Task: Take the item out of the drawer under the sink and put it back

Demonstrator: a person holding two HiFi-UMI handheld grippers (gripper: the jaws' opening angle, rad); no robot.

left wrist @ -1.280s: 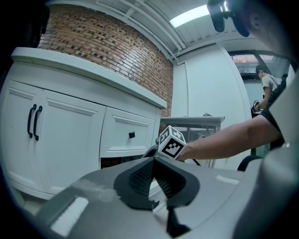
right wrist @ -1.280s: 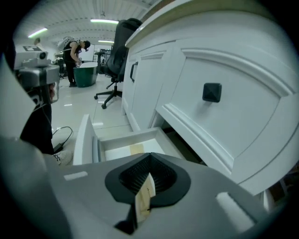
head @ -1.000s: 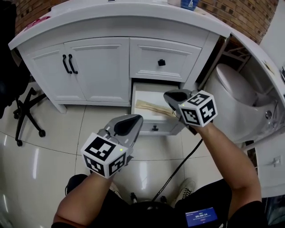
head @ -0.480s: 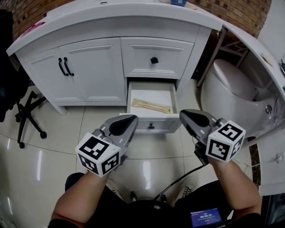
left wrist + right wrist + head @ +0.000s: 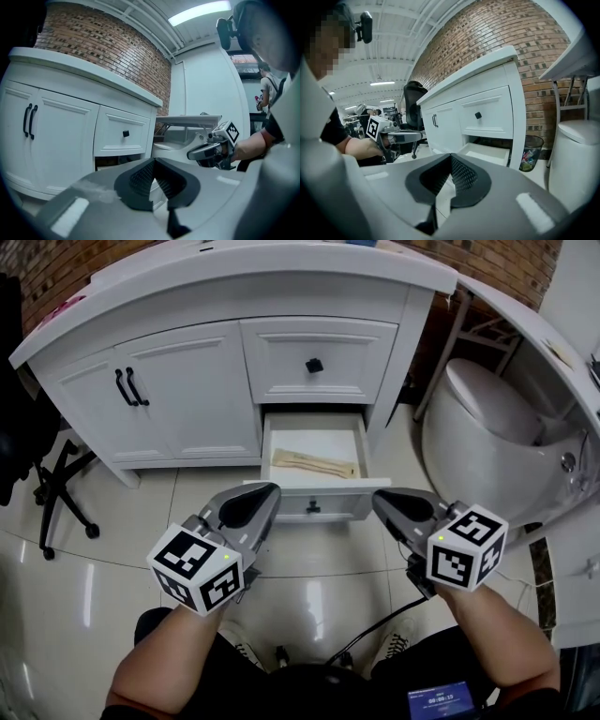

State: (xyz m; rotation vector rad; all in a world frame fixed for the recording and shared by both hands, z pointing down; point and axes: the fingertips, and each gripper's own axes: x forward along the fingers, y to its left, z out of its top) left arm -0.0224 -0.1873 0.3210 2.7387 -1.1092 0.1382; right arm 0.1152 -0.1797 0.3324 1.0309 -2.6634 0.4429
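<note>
The lower drawer of the white sink cabinet stands pulled out. A pale wooden item lies flat inside it. My left gripper hovers just in front of the drawer's left corner, shut and empty. Off the drawer's right corner is my right gripper, also shut with nothing in it. In the left gripper view the jaws meet, and the right gripper shows beyond. The right gripper view shows closed jaws and the open drawer ahead.
The upper drawer with a black knob is closed, as are the cabinet doors to the left. A white toilet stands right of the cabinet, a black office chair at far left. A black cable runs over the glossy tile floor.
My right gripper has drawn back out of the drawer toward me and to the right, leaving the wooden item lying inside. The left gripper has stayed put.
</note>
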